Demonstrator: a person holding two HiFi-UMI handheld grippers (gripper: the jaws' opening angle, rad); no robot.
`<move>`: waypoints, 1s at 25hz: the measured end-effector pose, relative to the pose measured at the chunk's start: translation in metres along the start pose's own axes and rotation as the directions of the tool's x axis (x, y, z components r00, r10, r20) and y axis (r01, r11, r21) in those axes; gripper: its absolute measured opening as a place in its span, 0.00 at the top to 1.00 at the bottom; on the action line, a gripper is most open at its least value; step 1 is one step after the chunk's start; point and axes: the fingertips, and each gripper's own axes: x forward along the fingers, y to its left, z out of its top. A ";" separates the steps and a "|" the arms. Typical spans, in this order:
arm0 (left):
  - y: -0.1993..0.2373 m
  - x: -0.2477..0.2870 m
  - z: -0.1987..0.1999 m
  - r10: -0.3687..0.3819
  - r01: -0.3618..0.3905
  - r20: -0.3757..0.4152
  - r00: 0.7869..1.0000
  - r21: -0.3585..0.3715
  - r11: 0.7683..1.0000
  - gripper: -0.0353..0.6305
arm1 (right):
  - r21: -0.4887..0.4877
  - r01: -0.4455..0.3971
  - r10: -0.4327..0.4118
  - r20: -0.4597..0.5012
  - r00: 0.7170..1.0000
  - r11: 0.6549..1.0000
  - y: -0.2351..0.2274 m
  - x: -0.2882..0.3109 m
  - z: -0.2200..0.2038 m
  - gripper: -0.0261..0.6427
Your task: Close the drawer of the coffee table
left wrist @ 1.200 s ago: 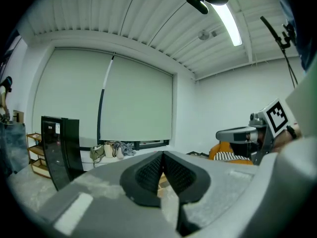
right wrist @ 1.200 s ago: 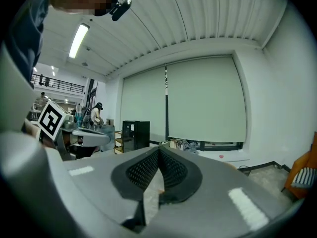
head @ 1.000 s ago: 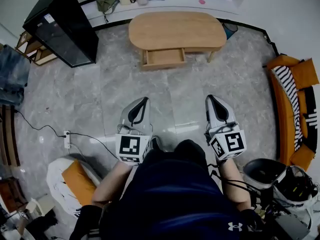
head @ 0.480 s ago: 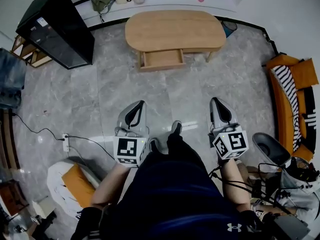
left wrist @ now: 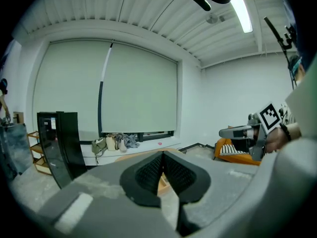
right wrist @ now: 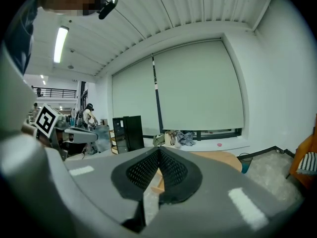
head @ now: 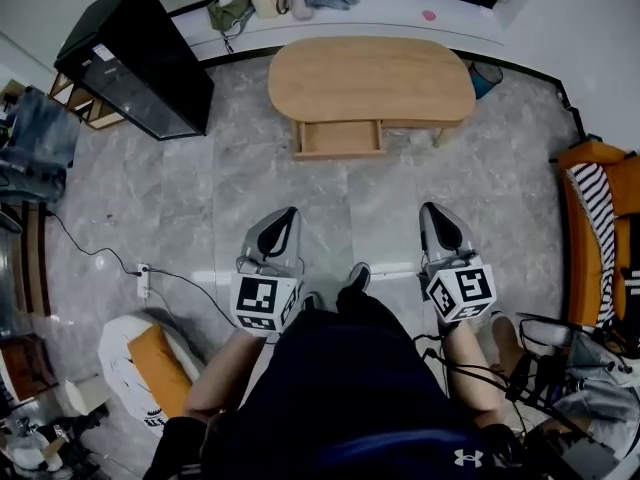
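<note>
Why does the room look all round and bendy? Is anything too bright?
Head view: the wide lens bends the floor up at the edges like a bowl, while the coffee table in the middle stays sharp. Left gripper view: the ceiling light glares plain white and the corners go black. Right gripper view: it has the same black corners, and the ceiling lines curve.

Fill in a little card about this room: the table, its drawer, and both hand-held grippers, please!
Coffee table: oval, wooden, by the far wall
Drawer: pulled out toward the person, not yet closed
Left hand-held gripper: jaws shut, holding nothing, well short of the drawer
Right hand-held gripper: jaws shut, holding nothing, also well short of the drawer
Black cabinet: stands left of the table
Floor: grey tiles between the person and the table
</note>
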 end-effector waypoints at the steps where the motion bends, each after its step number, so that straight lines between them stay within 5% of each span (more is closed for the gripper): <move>1: -0.003 0.005 0.002 0.012 -0.012 -0.004 1.000 -0.001 1.000 0.94 | 0.007 -0.007 0.007 -0.004 1.000 1.000 -0.009 0.002 -0.001 0.96; 11: -0.027 0.036 0.006 0.085 -0.086 -0.025 0.996 -0.009 0.996 0.94 | 0.041 -0.063 0.064 -0.024 0.998 0.997 -0.063 0.019 -0.012 0.96; 25: -0.026 0.087 0.002 0.079 -0.081 -0.063 0.995 -0.041 0.996 0.94 | 0.084 -0.102 0.109 -0.089 0.990 0.991 -0.086 0.055 -0.027 0.96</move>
